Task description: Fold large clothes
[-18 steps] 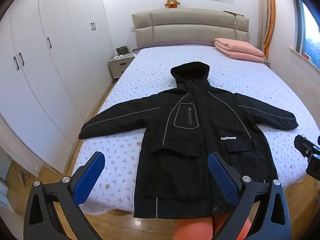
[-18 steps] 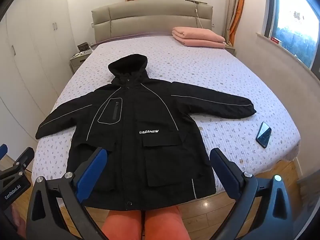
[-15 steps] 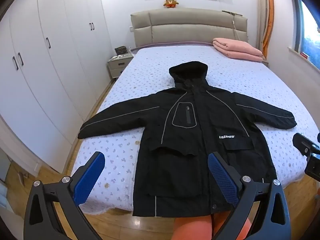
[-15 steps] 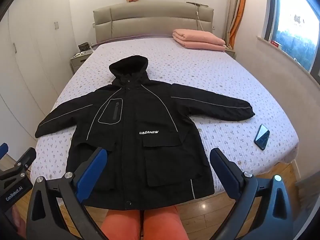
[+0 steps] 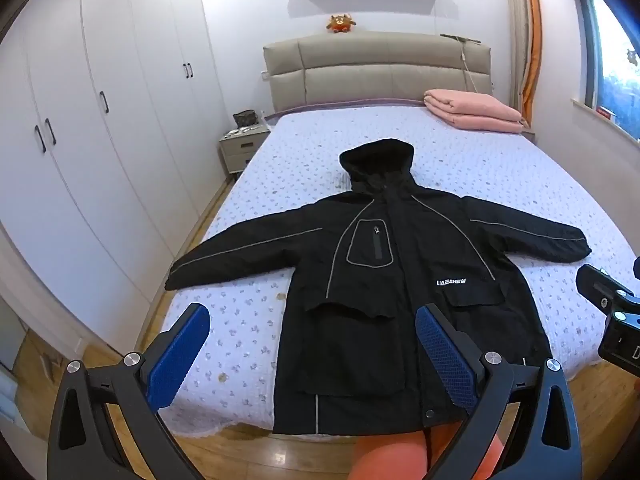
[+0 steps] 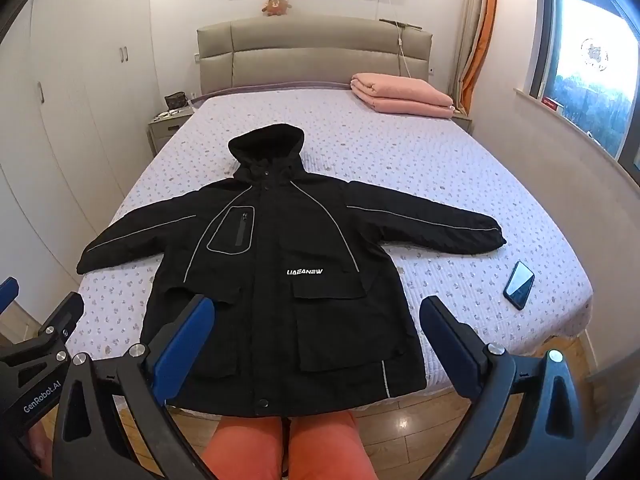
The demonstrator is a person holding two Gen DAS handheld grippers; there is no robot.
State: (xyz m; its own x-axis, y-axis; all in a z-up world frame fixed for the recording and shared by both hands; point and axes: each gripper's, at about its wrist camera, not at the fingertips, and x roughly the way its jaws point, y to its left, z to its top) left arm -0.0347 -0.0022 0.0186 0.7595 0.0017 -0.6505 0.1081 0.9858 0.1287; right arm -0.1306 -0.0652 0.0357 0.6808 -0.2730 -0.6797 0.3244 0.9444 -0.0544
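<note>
Black hooded jacket is laid flat, front up, on the bed, straight ahead of both tools; hood points away toward the headboard, both sleeves are spread out sideways, and the hem hangs over the near bed edge. White lettering is seen on the chest.

Left tool is held above the near bed edge with its blue-padded fingers spread wide, nothing gripped; the jacket's left sleeve lies beyond its left finger, and the hem is seen behind its right finger.

Right tool is likewise spread wide and gripping nothing, hovering over the jacket's lower front; no contact with the cloth is seen.

A phone lies on the bed just beyond the right tool's right finger, near the right sleeve cuff. A folded pink blanket is seen far ahead to the right, by the headboard. Orange-clad legs are visible below the tools.
</note>
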